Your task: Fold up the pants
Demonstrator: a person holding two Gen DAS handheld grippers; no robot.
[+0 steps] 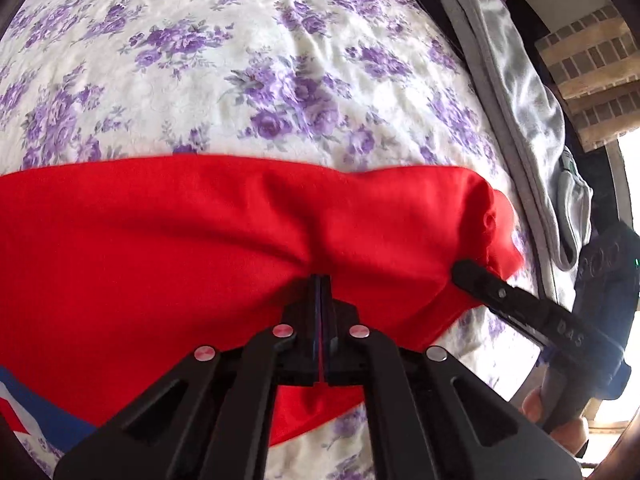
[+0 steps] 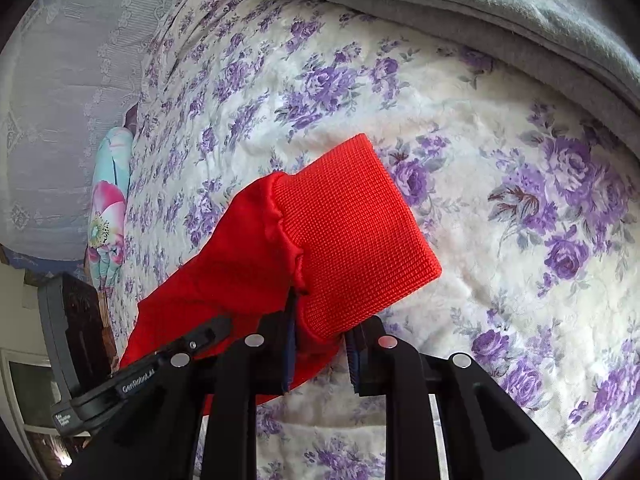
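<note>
Two tongs grip the red pants (image 1: 200, 248), which lie across the near part of my bed's purple-flowered sheet (image 1: 240, 80). My left tongs (image 1: 321, 280) are pressed nearly together on a bunched fold at the pants' near edge, the cloth puckering around the tips. Only the left view shows the pants' broad spread, a blue and white patch at the near left, and grey folded clothes (image 1: 508, 92) along the bed's right side. In it my right tongs (image 1: 466, 270) reach in from the right, low and slanted, with a hand (image 1: 560, 420) partly visible on the handle. Only the right view shows the ribbed cuff (image 2: 352, 224), lifted clear of the sheet, with the right tongs narrowed on the fabric just below it, plus a floral pillow (image 2: 108, 216) far left.
</note>
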